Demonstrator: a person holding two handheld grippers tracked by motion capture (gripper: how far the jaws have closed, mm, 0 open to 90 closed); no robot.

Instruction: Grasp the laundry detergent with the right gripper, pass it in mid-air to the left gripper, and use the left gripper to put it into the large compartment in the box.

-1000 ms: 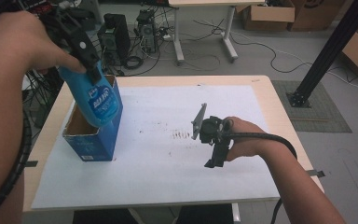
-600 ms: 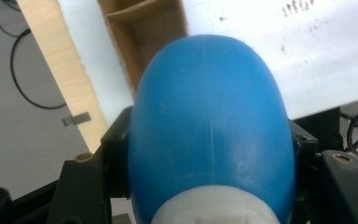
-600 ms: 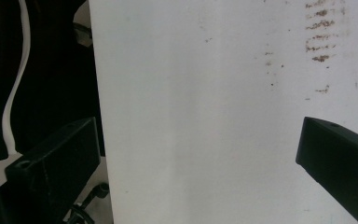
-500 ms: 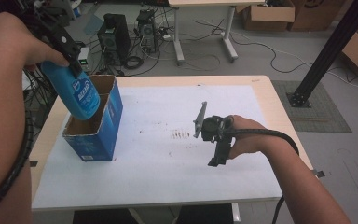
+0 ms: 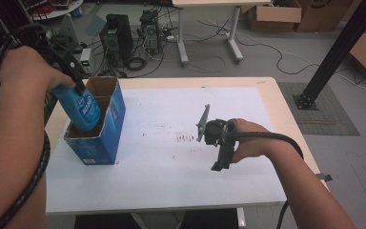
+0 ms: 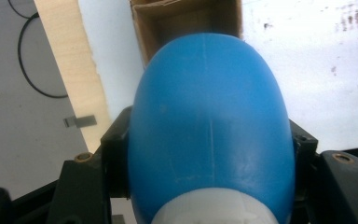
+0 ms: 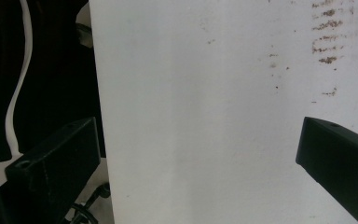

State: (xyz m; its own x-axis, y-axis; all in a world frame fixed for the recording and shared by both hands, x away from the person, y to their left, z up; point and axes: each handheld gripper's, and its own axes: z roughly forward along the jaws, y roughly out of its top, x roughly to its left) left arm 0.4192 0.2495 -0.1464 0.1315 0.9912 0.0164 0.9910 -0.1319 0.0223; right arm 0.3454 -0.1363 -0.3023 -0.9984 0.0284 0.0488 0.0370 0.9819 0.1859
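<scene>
**Left gripper holds the bottle in the box mouth**

Your left gripper (image 5: 78, 88) is clamped on the blue bottle (image 5: 82, 109), one jaw pressed to each side of its body. In the left gripper view the bottle (image 6: 209, 126) bulges up between the jaws, with its white neck at the bottom edge and its base pointing away from you toward the open box (image 6: 186, 18). From the high view, the bottle tilts with its lower end dipped into the top of the blue box (image 5: 100, 138), which stands upright near the left edge of the table (image 5: 267, 88). How deep the bottle sits you cannot tell, since the box wall hides its end.

Your right gripper (image 5: 219, 160) hangs over the white sheet (image 5: 171, 167) to the right of the middle, well apart from the box. Its jaws are spread wide and carry nothing; the right gripper view shows bare sheet (image 7: 205, 116) between them. A patch of brown marks (image 5: 186, 138) lies on the sheet just left of that gripper.
</scene>
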